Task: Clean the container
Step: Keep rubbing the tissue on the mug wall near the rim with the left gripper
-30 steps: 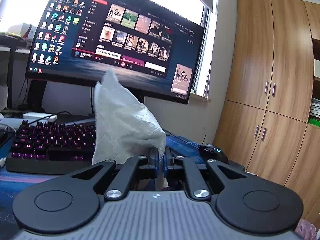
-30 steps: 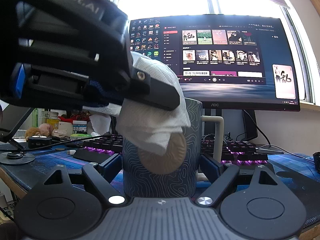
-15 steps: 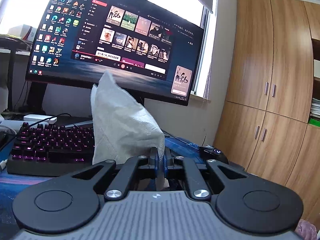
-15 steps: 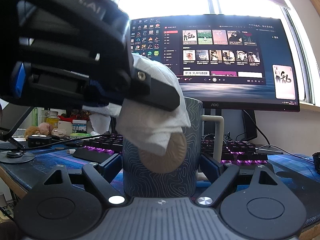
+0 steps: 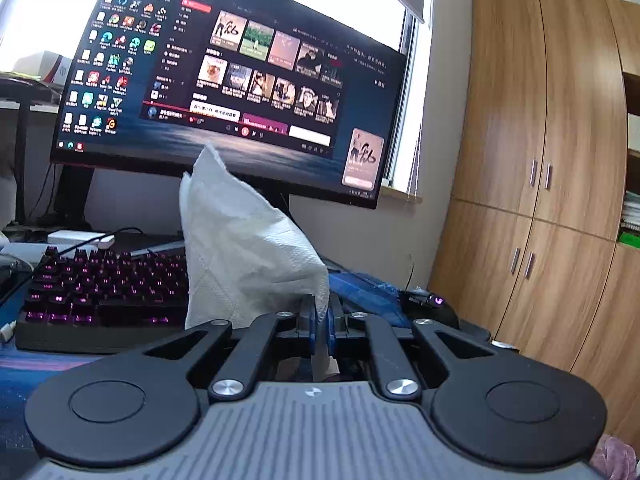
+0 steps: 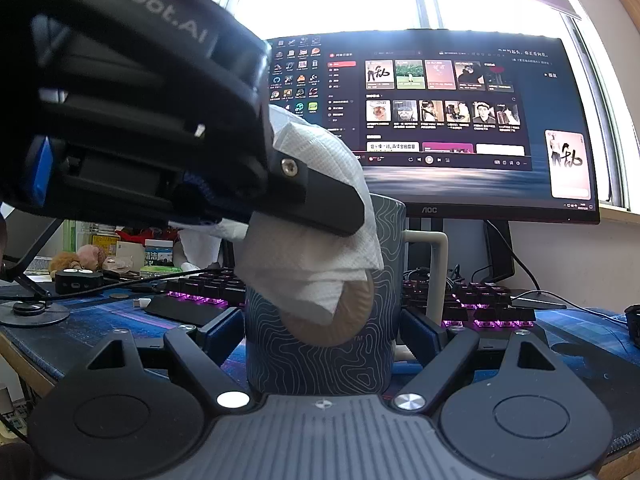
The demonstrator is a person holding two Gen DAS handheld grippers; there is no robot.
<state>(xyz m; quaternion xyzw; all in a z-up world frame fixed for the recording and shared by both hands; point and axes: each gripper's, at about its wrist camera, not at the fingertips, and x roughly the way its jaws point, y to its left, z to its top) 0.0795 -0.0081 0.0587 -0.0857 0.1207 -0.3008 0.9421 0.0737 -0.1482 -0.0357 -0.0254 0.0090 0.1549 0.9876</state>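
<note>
A dark blue mug [image 6: 320, 364] with a pale line pattern, a tan round emblem and a grey handle [image 6: 434, 264] stands upright on the desk mat. My right gripper [image 6: 322, 330] is shut on it, a blue pad pressed against each side of it. My left gripper [image 5: 320, 314] is shut on a white paper towel [image 5: 248, 256], which stands up in a crumpled peak ahead of the fingers. In the right wrist view the left gripper [image 6: 320, 204] reaches in from the upper left and holds the paper towel [image 6: 316, 272] against the mug's front and rim.
A backlit keyboard [image 6: 480, 304] lies behind the mug, below a large lit monitor [image 6: 440, 120]. A black mouse [image 5: 434, 304] sits at the mat's right end. Wooden cupboards [image 5: 540, 160] fill the right side. Jars and small clutter [image 6: 120, 252] stand at far left.
</note>
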